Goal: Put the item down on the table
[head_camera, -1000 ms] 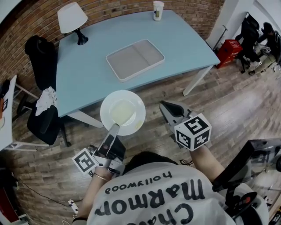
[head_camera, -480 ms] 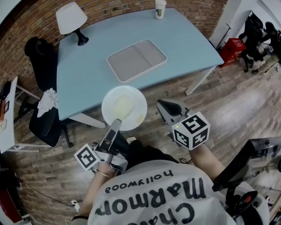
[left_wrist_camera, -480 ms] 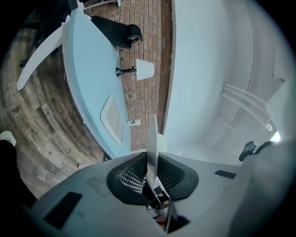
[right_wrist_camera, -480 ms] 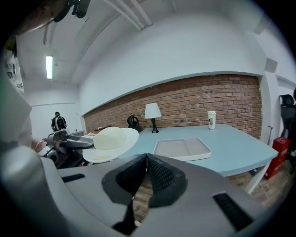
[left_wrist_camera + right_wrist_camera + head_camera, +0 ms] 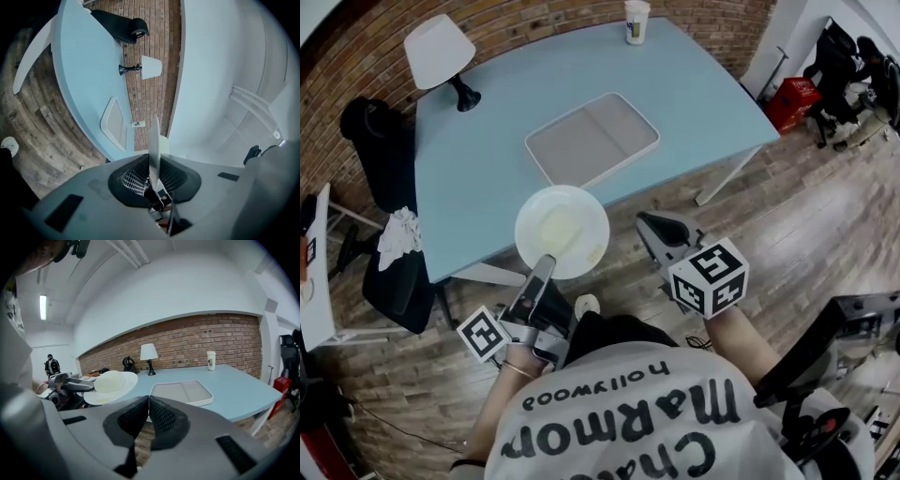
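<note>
A white plate (image 5: 562, 230) with a yellowish smear hangs in the air over the near edge of the light-blue table (image 5: 487, 159). My left gripper (image 5: 546, 266) is shut on its near rim. In the left gripper view the plate (image 5: 154, 140) stands edge-on between the jaws of my left gripper (image 5: 152, 163). My right gripper (image 5: 647, 225) is shut with nothing in it, to the right of the plate and short of the table edge. The right gripper view shows its jaws (image 5: 148, 402) pressed together and the plate (image 5: 112, 384) at the left.
A white two-part tray (image 5: 592, 139) lies mid-table beyond the plate. A white lamp (image 5: 438, 52) stands at the far left corner, a paper cup (image 5: 636, 21) at the far edge. A black chair (image 5: 380, 141) stands left of the table, a red crate (image 5: 789, 103) on the floor at right.
Both grippers have moved forward toward the table. The plate, earlier over the floor, now overlaps the table's near edge. The grip on the plate is unchanged.
</note>
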`<control>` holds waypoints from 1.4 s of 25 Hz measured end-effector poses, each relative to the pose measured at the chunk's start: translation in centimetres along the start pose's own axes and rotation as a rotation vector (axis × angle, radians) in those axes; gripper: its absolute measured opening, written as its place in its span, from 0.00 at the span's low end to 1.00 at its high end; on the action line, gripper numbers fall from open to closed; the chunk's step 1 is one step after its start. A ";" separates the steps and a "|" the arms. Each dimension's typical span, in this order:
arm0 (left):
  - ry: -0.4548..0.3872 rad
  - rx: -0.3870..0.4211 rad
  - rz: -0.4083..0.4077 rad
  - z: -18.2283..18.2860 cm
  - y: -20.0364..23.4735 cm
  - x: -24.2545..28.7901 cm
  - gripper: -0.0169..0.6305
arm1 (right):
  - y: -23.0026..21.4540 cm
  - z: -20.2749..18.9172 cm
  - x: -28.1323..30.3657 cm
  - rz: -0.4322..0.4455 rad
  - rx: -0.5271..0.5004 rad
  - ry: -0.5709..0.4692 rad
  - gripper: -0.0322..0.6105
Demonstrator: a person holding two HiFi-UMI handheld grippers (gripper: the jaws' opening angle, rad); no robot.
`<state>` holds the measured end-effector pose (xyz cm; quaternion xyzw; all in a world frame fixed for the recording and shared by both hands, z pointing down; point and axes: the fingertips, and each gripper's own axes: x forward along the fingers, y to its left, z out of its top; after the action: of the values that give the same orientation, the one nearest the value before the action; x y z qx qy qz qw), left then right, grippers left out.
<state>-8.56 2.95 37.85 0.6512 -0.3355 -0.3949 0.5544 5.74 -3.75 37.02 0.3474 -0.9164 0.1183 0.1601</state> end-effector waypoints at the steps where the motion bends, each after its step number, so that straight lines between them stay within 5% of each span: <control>1: 0.005 0.000 0.004 0.7 0.2 0.3 0.10 | -0.1 0.2 0.6 -0.003 0.003 0.001 0.07; 19: 0.105 -0.025 0.011 9.8 1.9 6.3 0.10 | -3.2 3.7 8.5 -0.102 0.057 0.000 0.06; 35: 0.177 -0.051 0.017 13.9 4.5 11.1 0.10 | -6.3 5.1 13.1 -0.172 0.080 -0.001 0.06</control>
<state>-15.78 -13.83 39.71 0.6664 -0.2804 -0.3397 0.6016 -0.37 -17.86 37.89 0.4308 -0.8778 0.1403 0.1554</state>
